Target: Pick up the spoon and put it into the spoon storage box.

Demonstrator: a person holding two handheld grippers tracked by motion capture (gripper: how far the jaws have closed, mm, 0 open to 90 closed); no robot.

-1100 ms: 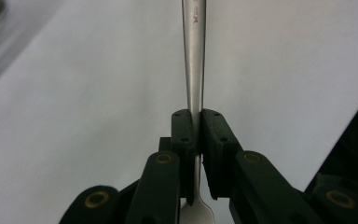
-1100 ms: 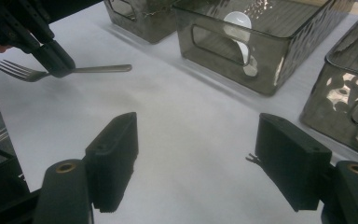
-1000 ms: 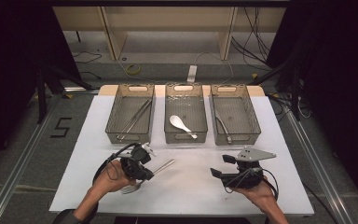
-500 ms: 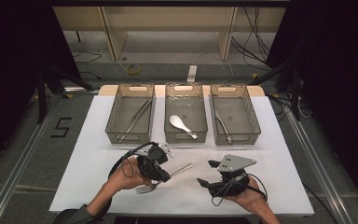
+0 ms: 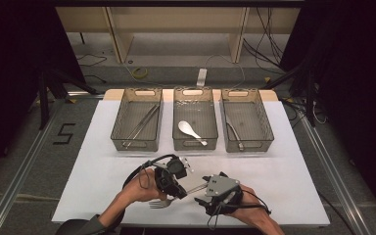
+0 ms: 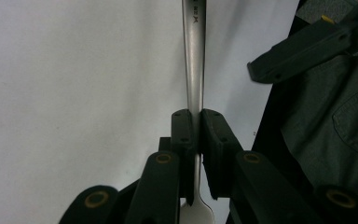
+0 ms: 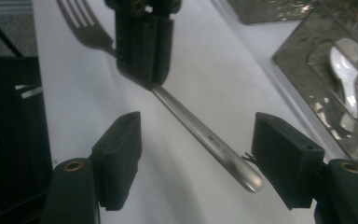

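Note:
A metal fork (image 5: 162,201) is held near its neck by my left gripper (image 5: 176,188), just above the white table at the front. In the left gripper view the jaws (image 6: 195,116) are shut on the fork's handle (image 6: 194,56). My right gripper (image 7: 198,128) faces it from the right, and its pads (image 7: 121,149) stand apart on either side of the handle's free end (image 7: 242,175) without touching it. These jaws have just been closing. In the high view the right gripper (image 5: 204,192) sits close beside the left one.
Three clear trays stand in a row at the back. The left tray (image 5: 120,143) holds long metal tongs, the middle tray (image 5: 176,145) a white spoon (image 5: 190,130), and the right tray (image 5: 269,139) a metal utensil. The table's front edge lies just below the hands.
The left gripper has carried the fork to the right. The right gripper has moved left toward it, so the fork's handle now lies between its jaws.

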